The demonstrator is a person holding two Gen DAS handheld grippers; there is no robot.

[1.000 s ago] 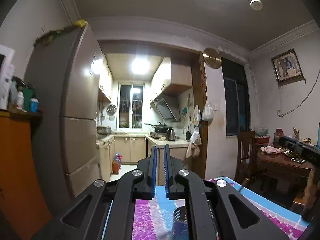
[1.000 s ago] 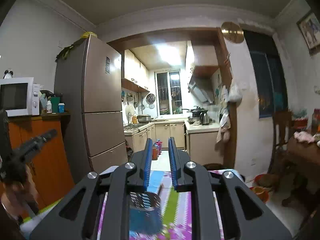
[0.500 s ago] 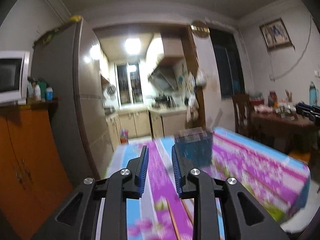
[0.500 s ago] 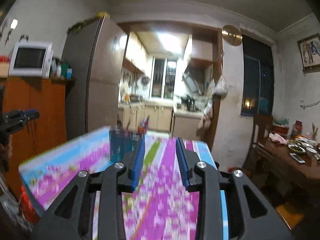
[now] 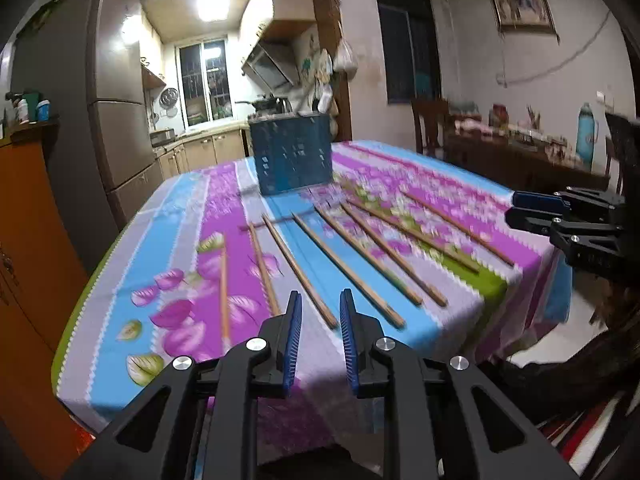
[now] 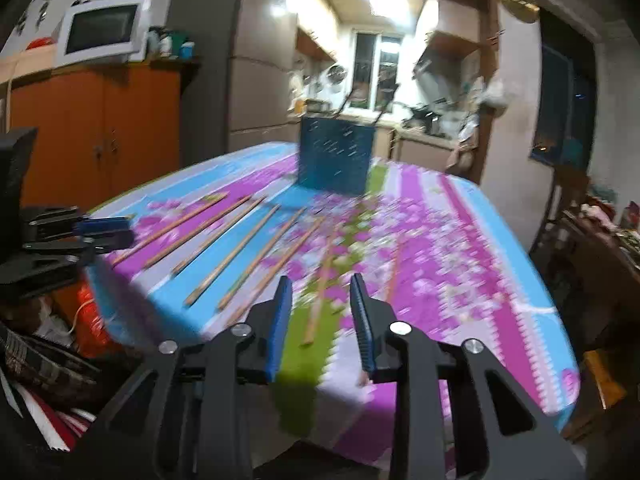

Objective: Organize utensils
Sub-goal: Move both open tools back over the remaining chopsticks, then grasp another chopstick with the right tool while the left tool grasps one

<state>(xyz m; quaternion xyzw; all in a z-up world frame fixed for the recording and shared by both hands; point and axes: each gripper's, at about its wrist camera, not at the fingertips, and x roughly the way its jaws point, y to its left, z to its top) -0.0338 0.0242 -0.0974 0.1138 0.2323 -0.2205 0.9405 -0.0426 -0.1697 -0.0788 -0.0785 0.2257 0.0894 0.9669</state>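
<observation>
Several wooden chopsticks [image 5: 348, 264] lie spread side by side on the floral tablecloth [image 5: 184, 208]; they also show in the right wrist view [image 6: 240, 248]. A blue perforated utensil holder [image 5: 292, 156] stands upright at the far end of the table, and it shows in the right wrist view [image 6: 336, 156] too. My left gripper [image 5: 319, 340] is open and empty above the table's near edge. My right gripper [image 6: 320, 320] is open and empty above the near edge further right. Each gripper shows from the side in the other's view.
A fridge [image 5: 108, 120] and an orange cabinet [image 5: 28, 240] stand left of the table. A dark side table [image 5: 520, 156] with bottles and dishes stands right. A microwave [image 6: 104, 32] sits on the cabinet. The kitchen [image 5: 208, 96] lies behind. Clutter lies on the floor [image 6: 48, 360].
Both grippers have tilted down from facing the kitchen, so the table, chopsticks and holder come into view. Both jaws have opened wider.
</observation>
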